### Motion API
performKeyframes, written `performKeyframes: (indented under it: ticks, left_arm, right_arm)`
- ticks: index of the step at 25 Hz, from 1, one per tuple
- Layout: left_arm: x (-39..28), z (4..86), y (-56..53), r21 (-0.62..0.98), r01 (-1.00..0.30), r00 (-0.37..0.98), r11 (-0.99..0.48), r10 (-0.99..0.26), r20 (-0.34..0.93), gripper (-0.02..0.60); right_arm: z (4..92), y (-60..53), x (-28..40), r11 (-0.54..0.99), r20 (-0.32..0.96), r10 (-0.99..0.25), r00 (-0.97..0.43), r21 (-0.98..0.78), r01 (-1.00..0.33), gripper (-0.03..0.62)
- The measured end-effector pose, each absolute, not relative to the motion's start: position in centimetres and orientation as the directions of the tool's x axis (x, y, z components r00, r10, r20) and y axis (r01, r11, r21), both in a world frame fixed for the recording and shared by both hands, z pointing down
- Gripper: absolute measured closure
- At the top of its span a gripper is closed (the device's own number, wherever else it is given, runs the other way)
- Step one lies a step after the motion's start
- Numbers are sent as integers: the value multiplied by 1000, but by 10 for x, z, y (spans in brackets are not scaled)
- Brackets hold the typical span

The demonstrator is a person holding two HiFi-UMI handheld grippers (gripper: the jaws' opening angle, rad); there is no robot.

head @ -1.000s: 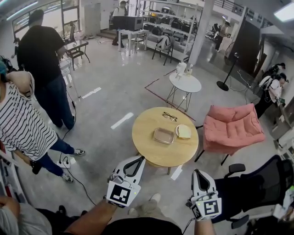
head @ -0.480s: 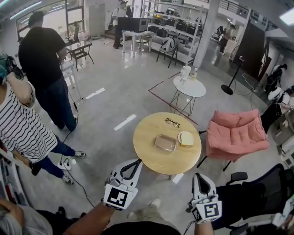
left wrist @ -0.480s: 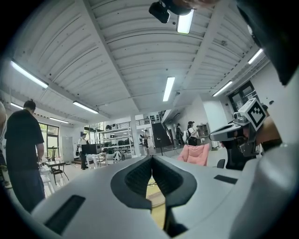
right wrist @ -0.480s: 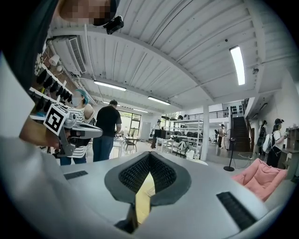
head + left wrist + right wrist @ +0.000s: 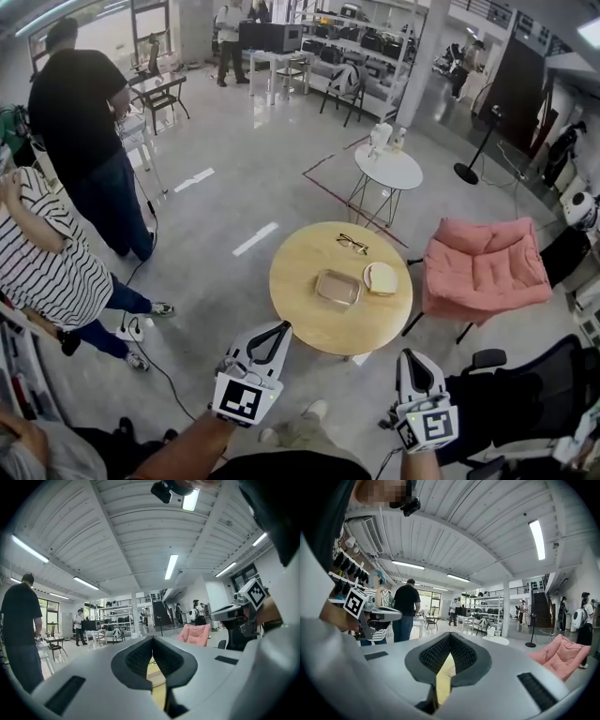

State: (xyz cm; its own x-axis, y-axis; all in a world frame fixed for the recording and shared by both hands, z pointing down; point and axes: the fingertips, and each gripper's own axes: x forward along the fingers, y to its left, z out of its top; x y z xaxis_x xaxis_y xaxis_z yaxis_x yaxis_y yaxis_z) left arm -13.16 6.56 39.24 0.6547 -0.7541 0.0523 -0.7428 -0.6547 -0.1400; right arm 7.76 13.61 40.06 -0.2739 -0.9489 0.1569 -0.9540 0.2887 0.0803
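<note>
1. Head view: your left gripper (image 5: 278, 328) and right gripper (image 5: 409, 354) hover off the round wooden table's (image 5: 300, 319) near edge. The clear container (image 5: 337, 287) sits mid-table, with the bread (image 5: 380, 277) just beside it.
2. Left gripper view: the jaws are closed on nothing. The container looks light, stiff and slick, so pinch its rim.
3. Right gripper view: these jaws are also pressed together and empty. The bread is probably soft, so squeeze it gently.

Right of centre: pink armchair (image 5: 483, 267).
Upper centre: white side table (image 5: 391, 169).
Upper left: person in black shirt (image 5: 80, 103).
Left edge: person in striped shirt (image 5: 52, 258).
Lower right: black office chair (image 5: 525, 384).

Head view steeply down, gripper views low, facing forward, all share armchair (image 5: 483, 267).
</note>
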Motion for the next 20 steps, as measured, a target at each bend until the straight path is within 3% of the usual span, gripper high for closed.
performKeyframes:
  ticks: [20]
  left_arm:
    - [-76,394,16,-141,-738,656,-660,-751,77,563]
  right_arm:
    - [395,85,130,294,134,-949,-284,55,-954,582]
